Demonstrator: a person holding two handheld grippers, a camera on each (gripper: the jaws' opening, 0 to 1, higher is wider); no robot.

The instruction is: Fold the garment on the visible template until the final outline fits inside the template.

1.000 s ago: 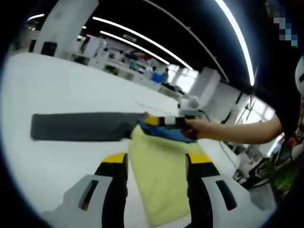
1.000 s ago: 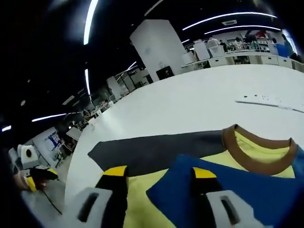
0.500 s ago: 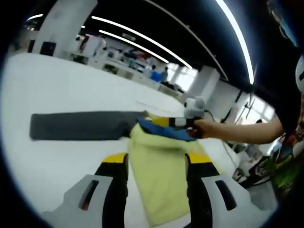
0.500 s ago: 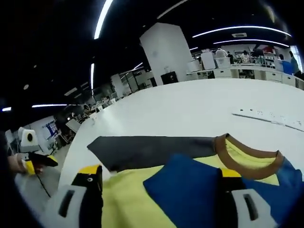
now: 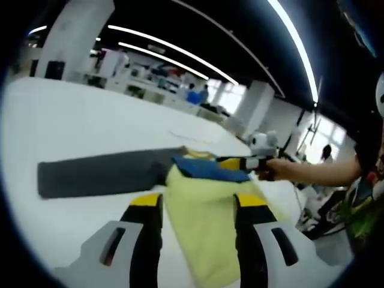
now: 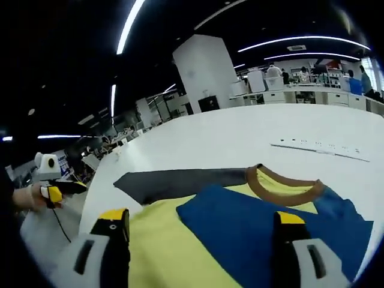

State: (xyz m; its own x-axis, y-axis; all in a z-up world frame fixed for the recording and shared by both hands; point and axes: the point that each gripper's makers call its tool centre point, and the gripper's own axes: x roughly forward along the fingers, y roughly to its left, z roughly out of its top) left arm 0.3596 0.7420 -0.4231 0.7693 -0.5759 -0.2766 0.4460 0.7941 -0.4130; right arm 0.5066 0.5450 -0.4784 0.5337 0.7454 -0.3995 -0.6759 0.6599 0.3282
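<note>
The garment (image 6: 240,228) lies flat on the white table (image 6: 252,132) just ahead of my right gripper (image 6: 201,240), whose jaws stand spread wide with nothing between them; the yellow body and the blue panel folded over it pass beneath the gap. From that same view I make out the brown-ribbed collar (image 6: 282,186) beyond the blue panel, and a dark grey sleeve (image 6: 180,180) stretched out flat to the far side.

My left gripper (image 5: 198,222) is likewise parted and empty, hovering over the yellow cloth (image 5: 204,210) from the hem side. In the left gripper view the grey sleeve (image 5: 102,171) reaches well out across the table, and the right gripper (image 5: 240,163) comes in held by a hand (image 5: 279,170), its tips near the blue fold (image 5: 210,169).

I judge the cloth to be light, soft knit: it will drape and sag the instant I lift it, hold no shape by itself, and slide readily over the smooth table. It isn't fragile, so a firm pinch is safe. A single layer may slip free, so I would take hold at a thick edge. The long grey sleeve looks to me the part lying furthest out, and its free end seems the sensible place to pinch before carrying it over the body. I can't make out the template's outline in either view.
</note>
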